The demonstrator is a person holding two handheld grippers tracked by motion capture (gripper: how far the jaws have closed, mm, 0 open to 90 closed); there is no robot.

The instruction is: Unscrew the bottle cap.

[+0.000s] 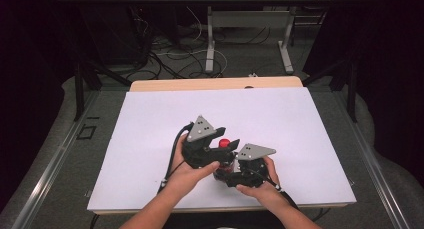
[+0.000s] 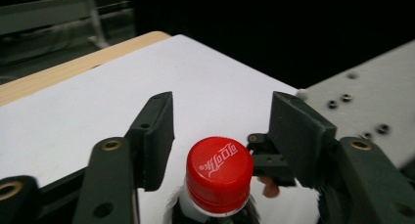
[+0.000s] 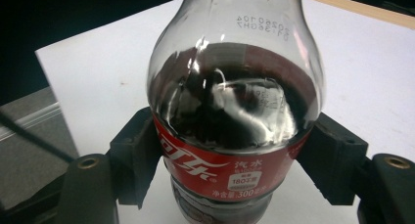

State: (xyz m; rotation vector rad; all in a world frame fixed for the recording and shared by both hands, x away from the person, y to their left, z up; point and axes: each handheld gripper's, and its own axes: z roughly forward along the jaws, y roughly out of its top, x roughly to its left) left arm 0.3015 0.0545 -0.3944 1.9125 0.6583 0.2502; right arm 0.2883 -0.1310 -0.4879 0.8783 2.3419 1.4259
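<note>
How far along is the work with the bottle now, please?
Done: the right gripper clamps the bottle at its label. In hand: the left gripper is open around the red cap, fingers not touching. Left: probably gripping and unscrewing the cap, which is on.

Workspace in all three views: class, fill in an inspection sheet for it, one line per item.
Surface: white sheet over a wooden tabletop.
Job's things: clear plastic cola bottle, red screw cap on, standing upright.
Clutter: nothing seen.
Grippers: left gripper open, jaws either side of the cap, apart from it; right gripper shut on the bottle's label.
Cables: black cable trails from left gripper.
Surroundings: table legs, floor wiring.
</note>
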